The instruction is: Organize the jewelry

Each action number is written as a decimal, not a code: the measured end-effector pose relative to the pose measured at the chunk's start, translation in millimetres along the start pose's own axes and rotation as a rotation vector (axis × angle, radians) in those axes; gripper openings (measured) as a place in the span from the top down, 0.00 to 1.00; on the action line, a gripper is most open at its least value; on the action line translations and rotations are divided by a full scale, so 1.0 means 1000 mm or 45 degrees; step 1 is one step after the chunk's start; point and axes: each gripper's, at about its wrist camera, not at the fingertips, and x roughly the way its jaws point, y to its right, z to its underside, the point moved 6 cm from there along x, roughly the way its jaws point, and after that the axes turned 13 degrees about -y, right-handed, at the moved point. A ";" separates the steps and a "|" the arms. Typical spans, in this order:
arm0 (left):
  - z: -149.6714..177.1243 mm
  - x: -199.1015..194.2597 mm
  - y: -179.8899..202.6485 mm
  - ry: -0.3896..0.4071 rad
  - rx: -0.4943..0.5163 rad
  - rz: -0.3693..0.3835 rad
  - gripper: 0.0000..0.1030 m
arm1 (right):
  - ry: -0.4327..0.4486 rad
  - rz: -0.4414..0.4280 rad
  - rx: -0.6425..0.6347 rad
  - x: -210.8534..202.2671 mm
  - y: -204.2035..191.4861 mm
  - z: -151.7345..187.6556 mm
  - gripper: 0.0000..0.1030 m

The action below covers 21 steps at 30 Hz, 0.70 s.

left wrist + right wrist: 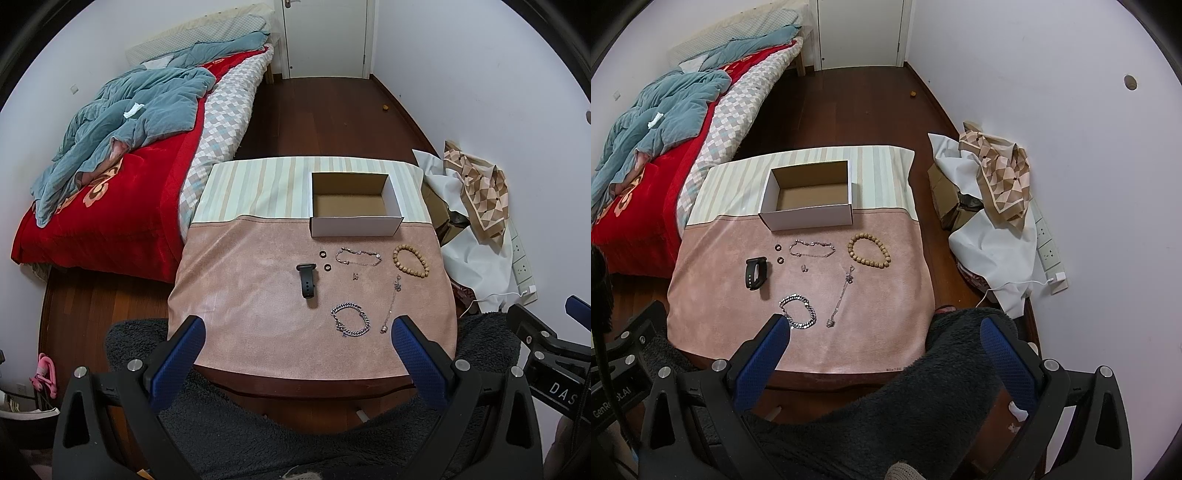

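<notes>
An open, empty cardboard box (354, 221) (809, 218) stands at the far middle of a small table. On the pink cloth (240, 314) in front of it lie a black watch band (307, 280) (755, 273), two small black rings (323, 254), a thin silver bracelet (357, 256) (811, 248), a wooden bead bracelet (410, 260) (868, 251), a small silver earring (355, 276), a thin chain (391, 302) (841, 297) and a chunky silver chain bracelet (351, 319) (798, 312). My left gripper (297, 328) and my right gripper (884, 328) are open and empty above the near edge.
A bed (122, 177) with a red cover and a blue quilt stands to the left. White cloth, a patterned scarf (997, 177) and boxes are piled against the right wall, by a power strip (1051, 254). A dark fleece garment (905, 406) lies below the grippers.
</notes>
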 end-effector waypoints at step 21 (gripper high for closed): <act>-0.001 -0.003 -0.004 0.000 -0.017 0.023 0.00 | 0.006 0.006 -0.002 -0.006 -0.001 0.000 0.00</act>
